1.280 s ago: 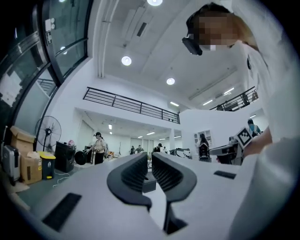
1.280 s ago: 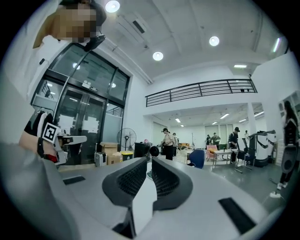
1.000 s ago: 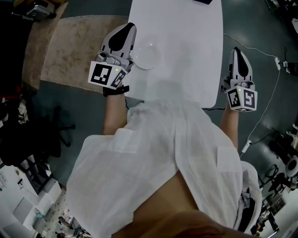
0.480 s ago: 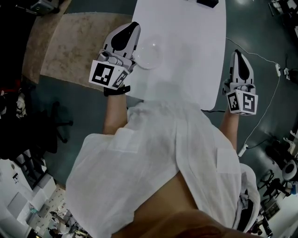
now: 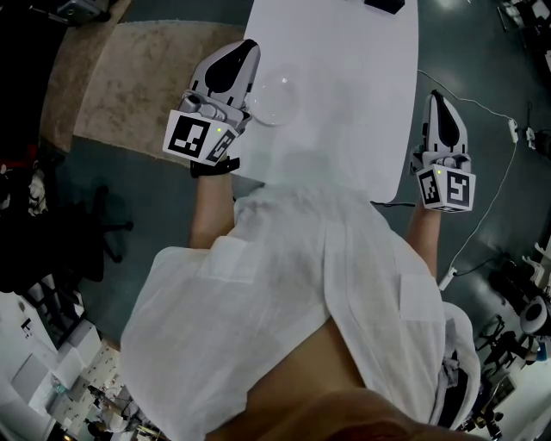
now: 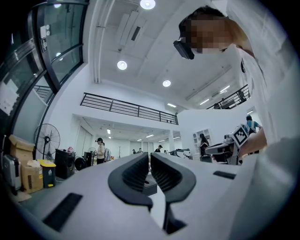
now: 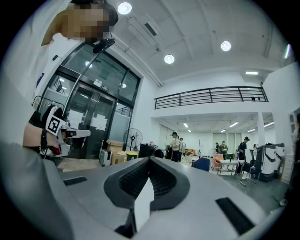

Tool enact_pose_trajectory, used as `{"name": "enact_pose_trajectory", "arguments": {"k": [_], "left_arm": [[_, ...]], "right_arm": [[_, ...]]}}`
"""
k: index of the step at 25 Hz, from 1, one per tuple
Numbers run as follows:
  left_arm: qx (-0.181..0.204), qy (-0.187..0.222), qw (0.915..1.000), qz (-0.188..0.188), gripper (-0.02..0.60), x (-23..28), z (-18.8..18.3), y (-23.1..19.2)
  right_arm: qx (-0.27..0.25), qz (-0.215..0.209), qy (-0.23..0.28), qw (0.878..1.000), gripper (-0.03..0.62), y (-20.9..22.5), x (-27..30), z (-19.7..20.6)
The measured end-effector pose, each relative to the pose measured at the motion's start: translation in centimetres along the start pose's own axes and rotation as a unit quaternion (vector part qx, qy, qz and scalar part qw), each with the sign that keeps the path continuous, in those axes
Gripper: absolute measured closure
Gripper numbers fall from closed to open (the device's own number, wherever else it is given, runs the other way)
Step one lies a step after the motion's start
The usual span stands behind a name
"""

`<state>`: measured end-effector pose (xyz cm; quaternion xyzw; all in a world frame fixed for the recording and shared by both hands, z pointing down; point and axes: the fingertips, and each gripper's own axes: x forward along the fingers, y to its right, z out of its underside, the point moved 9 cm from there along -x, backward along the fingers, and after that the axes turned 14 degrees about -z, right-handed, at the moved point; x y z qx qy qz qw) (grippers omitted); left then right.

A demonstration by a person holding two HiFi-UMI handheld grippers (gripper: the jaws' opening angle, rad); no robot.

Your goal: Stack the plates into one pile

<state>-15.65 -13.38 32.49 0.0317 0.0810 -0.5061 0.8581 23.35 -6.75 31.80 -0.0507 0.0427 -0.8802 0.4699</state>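
Observation:
A clear glass plate (image 5: 274, 102) lies on the white table (image 5: 344, 103) near its left edge, in the head view. My left gripper (image 5: 242, 48) hovers just left of the plate, over the table's left rim, and points away from me. Its jaws are shut with nothing between them, as the left gripper view (image 6: 149, 157) shows. My right gripper (image 5: 438, 99) hangs off the table's right edge, over the floor. In the right gripper view (image 7: 150, 161) its jaws meet at the tips and hold nothing. Neither gripper view shows the plate.
A tan rug (image 5: 129, 77) covers the floor left of the table. A dark object (image 5: 383, 4) sits at the table's far end. A white cable (image 5: 493, 168) runs over the floor at the right. My white garment (image 5: 293, 293) hides the table's near end.
The right gripper has shifted a little beside the table's right edge. The left gripper and the plate stay where they were.

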Motion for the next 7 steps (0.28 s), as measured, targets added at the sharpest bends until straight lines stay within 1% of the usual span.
{"name": "enact_pose_trajectory", "arguments": {"k": [7], "left_arm": [[-0.002, 0.002, 1.0000, 0.000, 0.560, 0.03, 0.13, -0.01]], "right_arm": [[-0.012, -0.008, -0.008, 1.000, 0.568, -0.36, 0.27, 0.20]]}}
